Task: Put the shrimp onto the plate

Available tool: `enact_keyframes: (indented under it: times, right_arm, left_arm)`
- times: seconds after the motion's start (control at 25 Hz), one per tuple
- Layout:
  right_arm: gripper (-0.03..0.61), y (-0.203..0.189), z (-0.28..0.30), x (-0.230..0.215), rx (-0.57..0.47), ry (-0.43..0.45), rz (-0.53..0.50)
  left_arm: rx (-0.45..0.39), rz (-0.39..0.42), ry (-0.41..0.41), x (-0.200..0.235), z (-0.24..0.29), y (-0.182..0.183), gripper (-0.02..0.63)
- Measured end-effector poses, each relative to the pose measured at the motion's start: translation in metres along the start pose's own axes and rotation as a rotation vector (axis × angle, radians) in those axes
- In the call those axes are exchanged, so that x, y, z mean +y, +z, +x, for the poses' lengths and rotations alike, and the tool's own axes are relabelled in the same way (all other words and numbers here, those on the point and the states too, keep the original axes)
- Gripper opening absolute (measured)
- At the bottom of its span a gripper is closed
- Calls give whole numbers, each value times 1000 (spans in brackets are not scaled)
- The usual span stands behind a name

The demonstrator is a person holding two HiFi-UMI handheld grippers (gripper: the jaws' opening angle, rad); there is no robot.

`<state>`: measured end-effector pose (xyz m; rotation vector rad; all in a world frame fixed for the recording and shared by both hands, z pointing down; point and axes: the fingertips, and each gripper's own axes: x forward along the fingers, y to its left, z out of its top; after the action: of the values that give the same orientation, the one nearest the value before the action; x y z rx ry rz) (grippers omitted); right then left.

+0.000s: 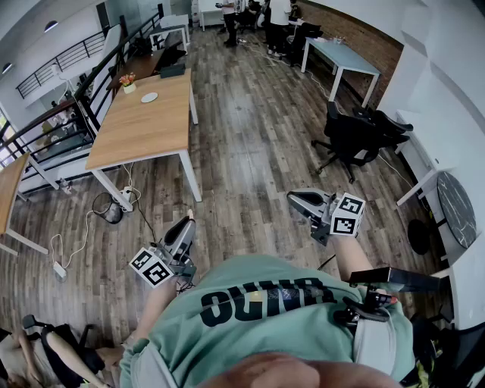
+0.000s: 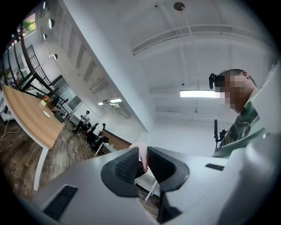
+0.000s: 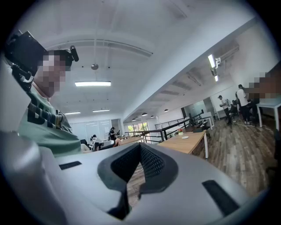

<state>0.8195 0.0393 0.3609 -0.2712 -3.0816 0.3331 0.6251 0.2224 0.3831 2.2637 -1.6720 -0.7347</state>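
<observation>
In the left gripper view a small pale pink piece, apparently the shrimp [image 2: 142, 151], sits pinched between the dark ribbed pads of my left gripper [image 2: 144, 154]. That gripper points up towards the ceiling. In the head view the left gripper [image 1: 186, 221] is held low at the left, over the wooden floor, with a pale tip showing at its jaws. My right gripper [image 1: 297, 198] is held out at the right, jaws together and nothing in them; its own view shows the right gripper [image 3: 140, 148] with pad tips meeting. A small white plate [image 1: 149, 97] lies on the long wooden table [image 1: 144, 129] far ahead.
A black office chair [image 1: 352, 136] stands at the right, a glass-topped desk [image 1: 341, 57] beyond it. Cables and a power strip [image 1: 59, 269] lie on the floor at the left. A railing [image 1: 68, 57] borders the far left. People stand at the back [image 1: 276, 15].
</observation>
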Motion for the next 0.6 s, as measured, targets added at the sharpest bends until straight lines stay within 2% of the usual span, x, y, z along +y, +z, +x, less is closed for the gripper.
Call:
enact_keyframes:
  times: [0.6]
  right_arm:
    - [6, -1, -2, -2, -24, -5, 2]
  left_arm:
    - [15, 15, -13, 0, 5, 2, 63]
